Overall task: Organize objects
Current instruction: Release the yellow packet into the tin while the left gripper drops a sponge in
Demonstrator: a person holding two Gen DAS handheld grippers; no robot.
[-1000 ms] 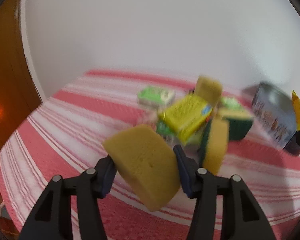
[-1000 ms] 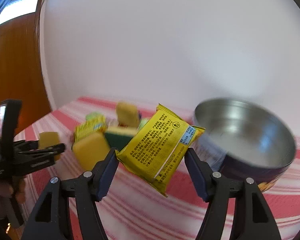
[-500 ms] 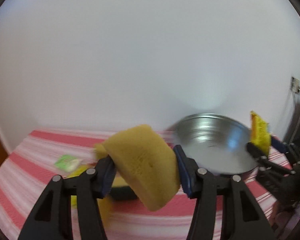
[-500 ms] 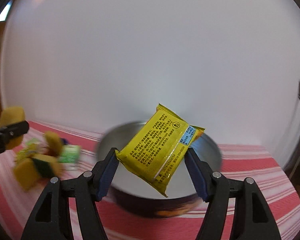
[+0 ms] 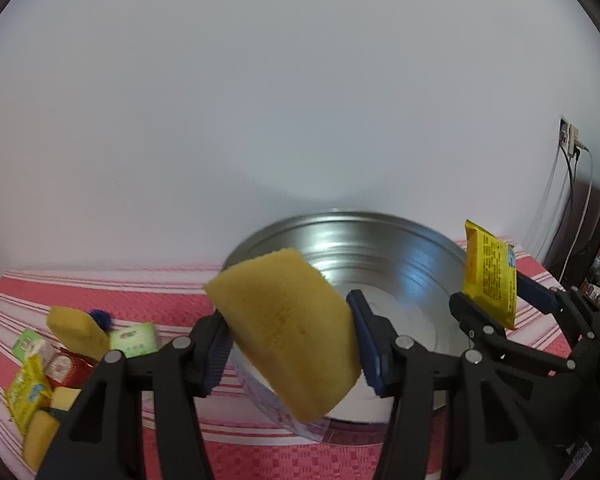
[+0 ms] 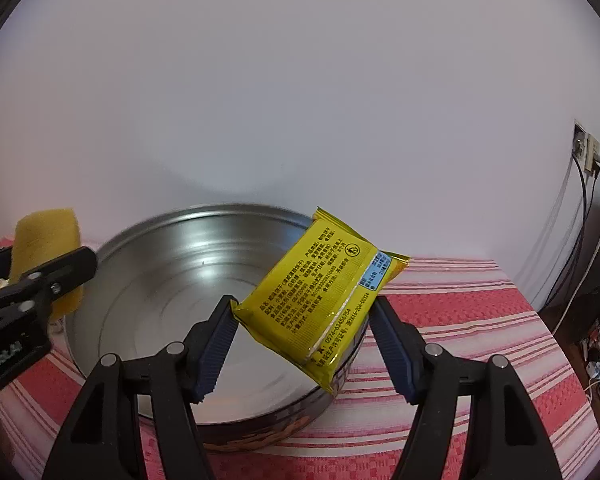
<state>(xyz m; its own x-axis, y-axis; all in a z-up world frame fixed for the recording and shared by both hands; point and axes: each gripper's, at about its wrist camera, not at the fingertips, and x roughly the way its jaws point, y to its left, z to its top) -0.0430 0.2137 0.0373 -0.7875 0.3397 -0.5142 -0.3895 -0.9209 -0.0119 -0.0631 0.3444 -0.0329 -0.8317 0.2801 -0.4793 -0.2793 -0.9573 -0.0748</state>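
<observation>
Left gripper [image 5: 288,344] clamps yellow sponge [image 5: 288,328] & right gripper [image 6: 302,334] clamps yellow snack packet [image 6: 320,296], both over round metal tin [image 6: 160,280].

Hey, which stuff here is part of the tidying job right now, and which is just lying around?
In the job:
- yellow foam sponge, in the left tongs
- yellow printed snack packet, in the right tongs
- round silver metal tin

Lying about:
- pile of small packets and sponges on the red striped tablecloth
- wall socket with cables
</observation>
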